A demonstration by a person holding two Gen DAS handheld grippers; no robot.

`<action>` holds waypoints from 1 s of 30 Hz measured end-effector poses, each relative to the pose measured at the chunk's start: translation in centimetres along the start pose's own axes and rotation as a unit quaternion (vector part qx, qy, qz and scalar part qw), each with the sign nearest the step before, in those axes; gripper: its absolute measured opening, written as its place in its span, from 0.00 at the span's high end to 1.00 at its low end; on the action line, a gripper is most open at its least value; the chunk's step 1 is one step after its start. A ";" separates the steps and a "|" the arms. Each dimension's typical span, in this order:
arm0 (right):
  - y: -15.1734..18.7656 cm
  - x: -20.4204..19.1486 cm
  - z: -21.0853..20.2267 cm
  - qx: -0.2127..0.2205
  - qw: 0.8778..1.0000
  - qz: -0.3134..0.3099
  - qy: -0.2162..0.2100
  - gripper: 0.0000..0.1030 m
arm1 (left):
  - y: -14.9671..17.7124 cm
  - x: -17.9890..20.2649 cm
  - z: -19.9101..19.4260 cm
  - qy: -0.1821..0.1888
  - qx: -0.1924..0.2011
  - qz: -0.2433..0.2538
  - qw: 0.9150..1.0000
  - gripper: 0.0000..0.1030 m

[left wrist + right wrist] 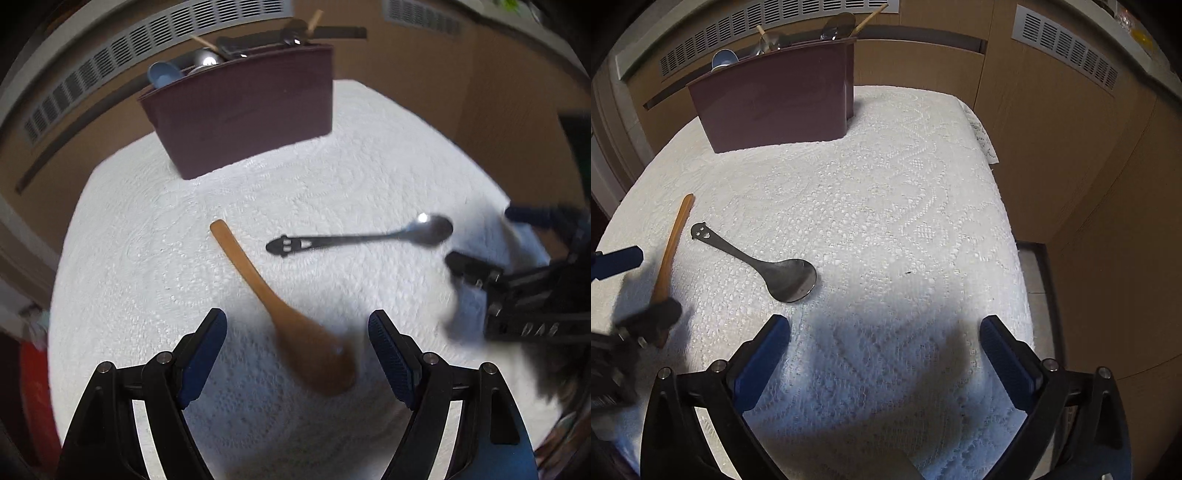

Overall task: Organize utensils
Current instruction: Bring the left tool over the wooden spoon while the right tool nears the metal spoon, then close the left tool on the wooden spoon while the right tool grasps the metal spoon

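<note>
Right wrist | metal spoon (pixel 775 271) mid-cloth | tablecloth (pixel 923 206) right side bare

Bare white lace tablecloth (pixel 905 206) right of metal spoon (pixel 775 271): open passage. Blocked at left by wooden spoon (pixel 288 314), at far edge by maroon utensil holder (pixel 775 99). Wood-panelled wall (pixel 1071 166) close behind.

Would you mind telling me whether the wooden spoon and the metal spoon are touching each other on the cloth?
Apart. The left wrist view shows white cloth plainly between the wooden spoon and the handle end of the metal spoon.
</note>
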State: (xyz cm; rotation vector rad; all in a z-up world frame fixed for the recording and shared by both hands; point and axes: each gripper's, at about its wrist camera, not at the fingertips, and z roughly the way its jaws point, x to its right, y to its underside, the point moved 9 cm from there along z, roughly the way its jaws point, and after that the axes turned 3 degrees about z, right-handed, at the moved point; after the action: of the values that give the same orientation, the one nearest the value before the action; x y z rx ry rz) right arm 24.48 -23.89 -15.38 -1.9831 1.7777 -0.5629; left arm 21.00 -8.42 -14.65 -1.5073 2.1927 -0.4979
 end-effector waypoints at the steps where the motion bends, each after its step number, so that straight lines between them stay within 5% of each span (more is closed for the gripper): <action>1: 0.0 -0.1 0.0 0.000 1.000 0.000 0.000 0.01 | 0.3 -0.3 -0.1 -0.007 0.004 0.006 1.000 0.21; 7: 0.0 -0.5 0.1 -0.002 1.000 0.001 -0.004 0.01 | 2.8 -6.3 -0.5 -0.041 -0.004 -0.035 0.999 0.19; 13: 0.1 -0.4 0.3 -0.012 1.000 0.007 -0.018 0.00 | 4.3 -10.4 -0.2 -0.005 -0.003 -0.108 0.994 0.21; 16: 0.4 -0.4 0.2 -0.021 1.000 0.005 -0.020 0.00 | 4.2 -10.1 -0.1 0.035 0.009 -0.134 0.990 0.25; 22: 0.2 -1.3 -0.3 -0.002 0.999 -0.022 -0.025 0.01 | 3.7 -6.5 -0.8 0.073 0.031 -0.094 0.992 0.31; 26: -0.4 -3.7 -0.9 0.022 0.997 -0.074 -0.024 0.21 | 3.6 -6.0 -1.2 0.085 0.036 -0.091 0.992 0.31; 30: -2.0 -6.5 -0.1 0.029 0.992 -0.114 -0.052 0.23 | 3.5 -6.3 -1.1 0.099 0.034 -0.105 0.989 0.31</action>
State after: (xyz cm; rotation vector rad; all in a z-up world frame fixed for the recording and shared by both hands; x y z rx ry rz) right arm 25.39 -17.19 -14.29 -2.1479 1.4678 -0.5644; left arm 19.59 -1.27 -14.61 -1.7269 2.1466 -0.8145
